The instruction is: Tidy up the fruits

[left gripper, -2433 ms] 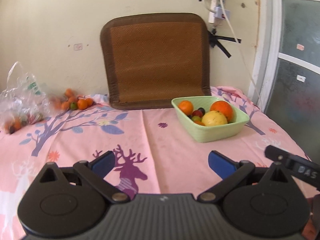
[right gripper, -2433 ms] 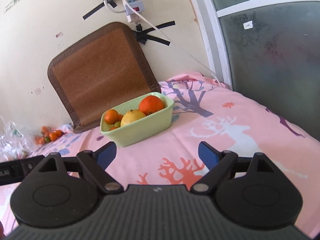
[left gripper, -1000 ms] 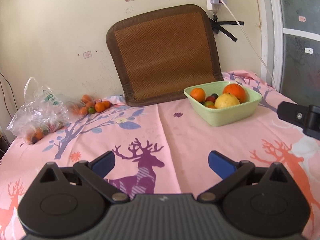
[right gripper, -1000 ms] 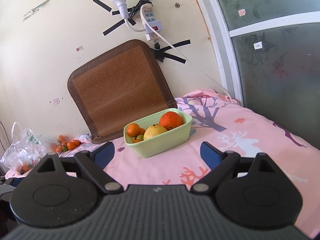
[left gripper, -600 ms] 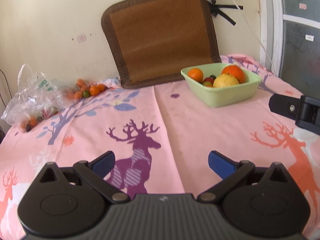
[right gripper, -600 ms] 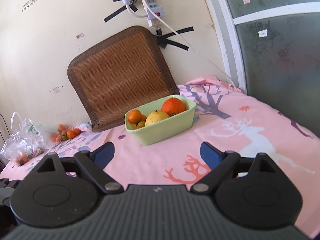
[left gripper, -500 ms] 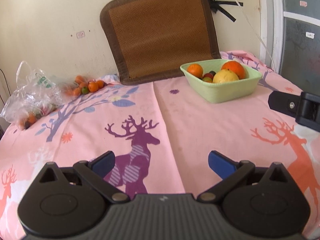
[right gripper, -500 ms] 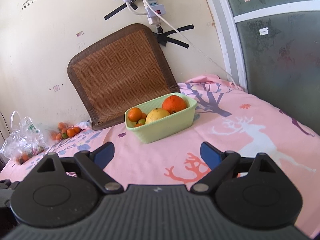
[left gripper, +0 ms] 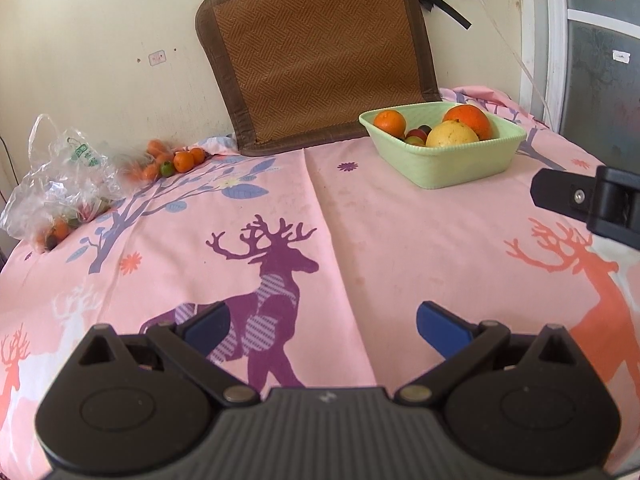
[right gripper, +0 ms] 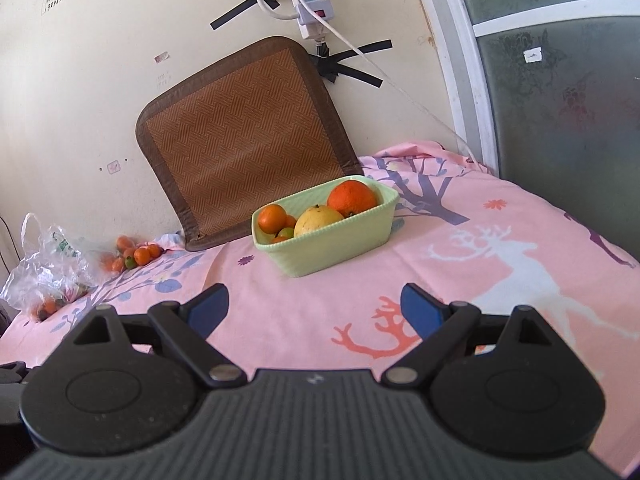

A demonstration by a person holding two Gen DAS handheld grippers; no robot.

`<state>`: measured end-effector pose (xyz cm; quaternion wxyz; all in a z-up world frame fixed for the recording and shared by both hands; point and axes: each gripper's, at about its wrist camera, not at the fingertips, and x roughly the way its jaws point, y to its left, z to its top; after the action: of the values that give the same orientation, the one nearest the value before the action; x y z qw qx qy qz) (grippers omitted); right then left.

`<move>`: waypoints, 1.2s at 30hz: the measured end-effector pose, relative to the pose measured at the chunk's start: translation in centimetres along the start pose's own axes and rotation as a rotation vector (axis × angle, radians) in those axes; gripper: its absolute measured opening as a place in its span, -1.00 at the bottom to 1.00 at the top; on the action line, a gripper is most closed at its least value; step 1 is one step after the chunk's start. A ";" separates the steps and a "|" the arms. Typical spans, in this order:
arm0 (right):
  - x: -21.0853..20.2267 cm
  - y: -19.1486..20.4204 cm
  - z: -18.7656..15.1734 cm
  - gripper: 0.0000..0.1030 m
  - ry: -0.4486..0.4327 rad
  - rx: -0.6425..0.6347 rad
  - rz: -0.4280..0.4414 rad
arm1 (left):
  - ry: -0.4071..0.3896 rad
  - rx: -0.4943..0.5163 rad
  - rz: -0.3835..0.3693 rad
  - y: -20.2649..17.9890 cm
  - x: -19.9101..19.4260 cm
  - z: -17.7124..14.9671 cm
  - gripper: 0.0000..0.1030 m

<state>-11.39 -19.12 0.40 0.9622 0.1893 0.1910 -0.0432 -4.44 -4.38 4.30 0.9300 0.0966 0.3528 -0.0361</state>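
A pale green bowl stands at the back right of the pink cloth; it also shows in the right wrist view. It holds a large orange, a yellow fruit, a small orange and some small dark fruits. A pile of small oranges with a green one lies loose at the back left, also seen in the right wrist view. My left gripper is open and empty above the cloth. My right gripper is open and empty, well short of the bowl.
A clear plastic bag with several small fruits lies at the far left edge. A brown woven mat leans on the wall behind the bowl. A power strip and cable hang on the wall. A glass door stands at the right.
Both grippers have drawn back from the bowl and dipped a little; the bowl looks farther off in the left wrist view. Both stay open and empty. No fruit has moved.
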 end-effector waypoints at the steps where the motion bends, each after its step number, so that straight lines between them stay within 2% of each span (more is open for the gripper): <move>1: 0.0 0.0 0.0 0.84 0.001 0.000 0.001 | 0.000 0.000 -0.001 0.0 0.0 0.0 1.00; 36: 0.8 0.1 -0.5 0.84 0.044 0.002 0.010 | 0.060 0.007 -0.022 0.3 1.0 -0.9 1.00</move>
<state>-10.85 -18.87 -0.28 0.9578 0.1921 0.2111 -0.0346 -4.21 -3.91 3.01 0.9183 0.0969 0.3813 -0.0444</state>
